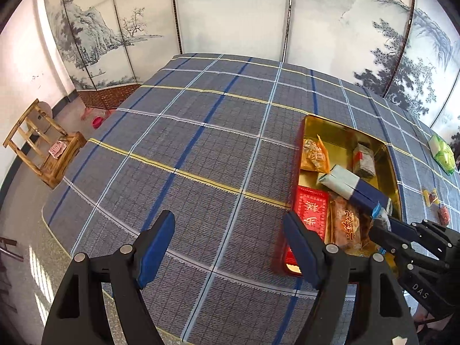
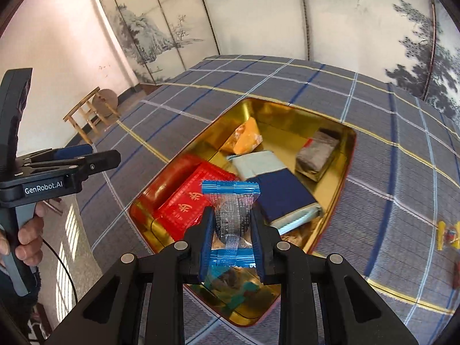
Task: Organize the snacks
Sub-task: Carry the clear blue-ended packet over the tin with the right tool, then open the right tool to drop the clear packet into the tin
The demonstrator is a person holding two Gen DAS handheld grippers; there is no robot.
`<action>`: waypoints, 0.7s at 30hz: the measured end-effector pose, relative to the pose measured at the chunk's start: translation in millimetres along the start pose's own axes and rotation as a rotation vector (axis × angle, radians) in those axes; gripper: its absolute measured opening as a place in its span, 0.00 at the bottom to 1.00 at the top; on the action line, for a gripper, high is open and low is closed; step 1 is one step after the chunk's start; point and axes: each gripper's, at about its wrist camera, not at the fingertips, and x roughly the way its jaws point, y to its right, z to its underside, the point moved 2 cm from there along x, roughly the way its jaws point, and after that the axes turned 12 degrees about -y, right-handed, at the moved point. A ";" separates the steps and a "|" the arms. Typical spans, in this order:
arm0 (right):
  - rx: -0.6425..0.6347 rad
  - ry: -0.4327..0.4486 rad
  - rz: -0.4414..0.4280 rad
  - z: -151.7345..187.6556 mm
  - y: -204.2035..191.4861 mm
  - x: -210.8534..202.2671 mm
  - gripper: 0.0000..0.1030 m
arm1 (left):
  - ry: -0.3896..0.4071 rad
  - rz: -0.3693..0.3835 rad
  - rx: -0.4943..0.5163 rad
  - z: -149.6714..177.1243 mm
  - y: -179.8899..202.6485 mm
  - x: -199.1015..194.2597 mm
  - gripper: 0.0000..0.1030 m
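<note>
Snack candy [image 2: 231, 215] clenched in right gripper [image 2: 232, 231], held over gold tin [image 2: 343, 172] at frame centre for dropping in; left gripper [image 1: 230, 247] released, idle above desk [image 1: 187, 143].

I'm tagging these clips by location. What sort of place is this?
Probably a room in a home, or one staged like it: a painted folding screen stands behind a table under a plaid cloth, with a wooden stool on the floor.

A glossy gold metal tin [image 2: 343, 155] is sitting on matt woven plaid cloth [image 1: 201, 149]. A clear, shiny plastic candy wrapper [image 2: 233, 215] is glinting between matt black plastic fingers [image 2: 201, 230].
</note>
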 end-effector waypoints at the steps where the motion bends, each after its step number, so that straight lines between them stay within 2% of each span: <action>1: -0.005 -0.010 0.005 0.2 -1.5 4.6 0.25 | -0.002 0.001 -0.008 1.1 -3.1 0.5 0.73; 8: 0.009 -0.050 0.021 0.1 3.2 23.1 0.26 | -0.020 0.002 -0.045 5.6 -10.7 4.4 0.73; 14: 0.019 -0.051 0.026 0.2 2.9 25.7 0.26 | -0.028 -0.007 -0.032 9.0 -5.5 5.8 0.73; 17: 0.020 -0.046 0.026 -0.6 3.6 20.1 0.30 | -0.030 -0.009 -0.021 10.5 -0.9 5.8 0.73; 19: 0.023 -0.032 0.024 -0.4 4.3 12.8 0.38 | -0.029 -0.003 -0.012 11.0 2.7 4.9 0.73; 21: 0.027 -0.017 0.016 0.7 5.4 3.6 0.40 | -0.031 -0.002 -0.011 11.1 5.9 4.1 0.73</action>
